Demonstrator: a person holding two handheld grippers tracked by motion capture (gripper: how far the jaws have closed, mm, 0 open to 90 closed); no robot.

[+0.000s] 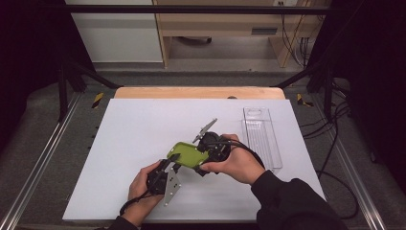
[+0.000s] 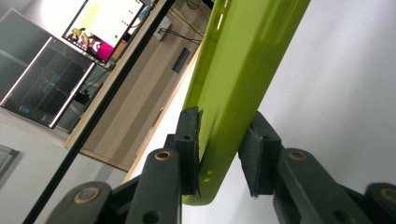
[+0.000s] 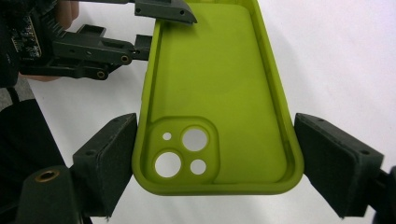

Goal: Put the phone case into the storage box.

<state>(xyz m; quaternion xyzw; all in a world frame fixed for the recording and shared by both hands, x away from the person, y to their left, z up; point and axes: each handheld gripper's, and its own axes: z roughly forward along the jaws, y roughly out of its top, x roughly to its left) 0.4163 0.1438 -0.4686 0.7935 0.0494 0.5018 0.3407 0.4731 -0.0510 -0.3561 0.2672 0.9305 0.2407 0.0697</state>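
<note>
Lime-green phone case [image 1: 187, 154] hangs above the worktop [image 1: 143, 129] toward its near edge, pinched at one end by the left tongs [image 1: 171, 161] and spanned at its camera end by the right tongs [image 1: 207, 152], so lifting looks done, with placement remaining.

Phone case [image 1: 187, 154] above the table [image 1: 134, 139], between both hand-held grippers; tray [image 1: 261, 138] right.

Open white table [image 1: 143, 124] all around; clear tray [image 1: 261, 136] just right of hands.
</note>
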